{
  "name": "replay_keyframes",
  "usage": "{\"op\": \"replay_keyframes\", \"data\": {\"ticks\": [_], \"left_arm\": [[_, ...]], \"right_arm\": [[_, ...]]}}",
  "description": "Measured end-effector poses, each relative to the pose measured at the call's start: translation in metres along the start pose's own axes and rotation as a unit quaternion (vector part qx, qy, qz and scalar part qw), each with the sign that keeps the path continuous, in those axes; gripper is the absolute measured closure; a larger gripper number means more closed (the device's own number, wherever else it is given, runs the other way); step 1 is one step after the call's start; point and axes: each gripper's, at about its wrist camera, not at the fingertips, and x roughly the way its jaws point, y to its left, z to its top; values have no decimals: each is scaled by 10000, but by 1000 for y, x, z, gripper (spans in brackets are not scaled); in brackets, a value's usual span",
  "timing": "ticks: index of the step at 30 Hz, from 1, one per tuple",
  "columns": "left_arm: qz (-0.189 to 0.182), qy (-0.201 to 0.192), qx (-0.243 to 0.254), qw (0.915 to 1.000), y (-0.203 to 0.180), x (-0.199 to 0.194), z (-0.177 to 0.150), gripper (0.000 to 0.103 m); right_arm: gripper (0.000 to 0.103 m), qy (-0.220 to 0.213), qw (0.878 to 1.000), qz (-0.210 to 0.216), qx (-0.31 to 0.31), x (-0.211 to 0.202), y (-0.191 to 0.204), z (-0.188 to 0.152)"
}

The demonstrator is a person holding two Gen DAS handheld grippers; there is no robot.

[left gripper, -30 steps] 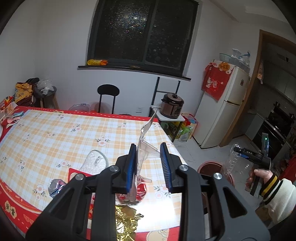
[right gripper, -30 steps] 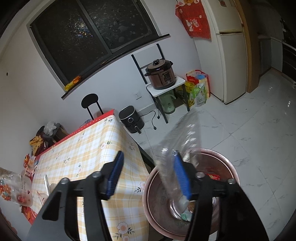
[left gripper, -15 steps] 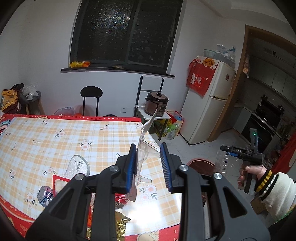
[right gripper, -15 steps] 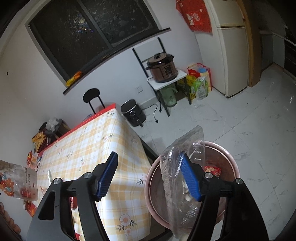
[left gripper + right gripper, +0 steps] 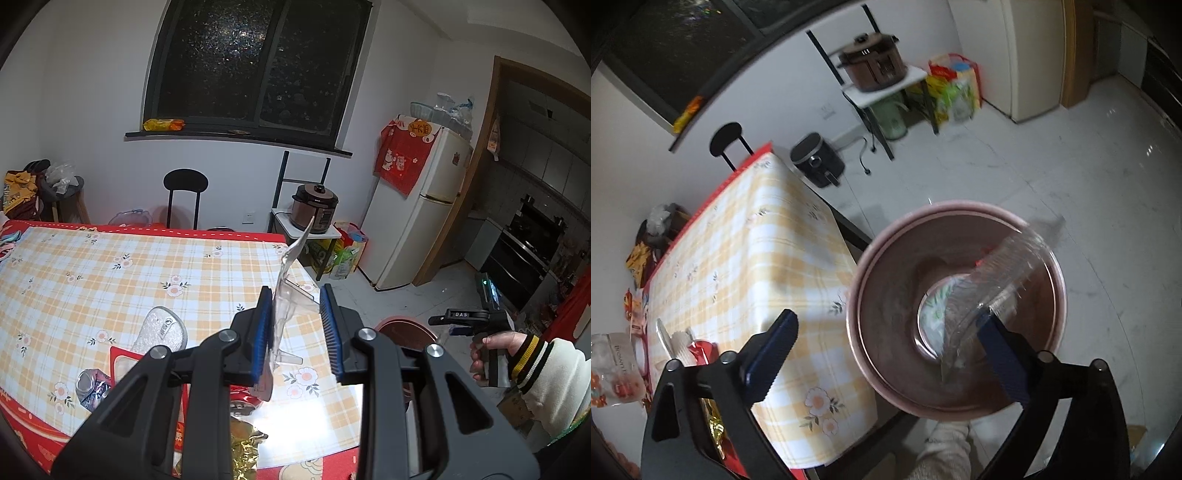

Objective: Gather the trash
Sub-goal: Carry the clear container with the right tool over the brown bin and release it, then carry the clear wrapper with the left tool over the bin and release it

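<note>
Holding clear packaging (image 5: 286,295), left tool (image 5: 297,332) clamped.

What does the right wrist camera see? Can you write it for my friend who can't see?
The open right gripper hangs above a round pink basin on the floor, where a crumpled clear plastic bottle is dropping in. A table with a yellow checked tablecloth stands left.

We face a white wall (image 5: 92,92) with a dark window (image 5: 258,62) above a black sill. Beneath it stand a black stool (image 5: 185,184) and a small rack carrying a brown cooker (image 5: 314,206). To the right we see a white fridge (image 5: 417,221) beside a wooden doorway (image 5: 480,166). The floor (image 5: 1071,166) is glossy pale tile. The worktop (image 5: 110,277) wears a yellow checked cloth.
</note>
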Motion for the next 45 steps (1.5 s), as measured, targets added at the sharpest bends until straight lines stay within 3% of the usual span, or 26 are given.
{"op": "replay_keyframes", "data": {"ticks": [7, 10, 12, 14, 21, 27, 33, 40, 45], "left_arm": [[-143, 7, 23, 9999, 0, 6, 2, 73], [-197, 14, 2, 9998, 3, 8, 1, 73], [-222, 16, -14, 9998, 5, 9, 1, 73], [-249, -4, -23, 9997, 8, 9, 1, 73], [-317, 38, -70, 9995, 14, 14, 3, 73], [-589, 162, 46, 9981, 2, 28, 6, 73], [-968, 314, 348, 9942, -34, 53, 9, 73], [-1539, 684, 658, 9835, -96, 103, 4, 73], [-1862, 1002, 841, 9738, -147, 146, -4, 73]], "right_arm": [[6, -9, 9994, -27, -331, -11, 14, 8], [6, 462, 9970, -132, -606, 7, 21, 9], [6, 978, 9945, -112, -344, 25, 12, 8], [6, 1053, 9944, 27, 74, 25, 3, 8], [6, -101, 9999, -35, -59, -29, 16, 9], [5, -1062, 9940, -215, -137, -87, 14, -2], [5, -1696, 9852, -265, -5, -131, -4, -24], [5, -2289, 9719, -506, -204, -172, -31, -58], [5, -2532, 9652, -654, -4, -198, -69, -72]]}}
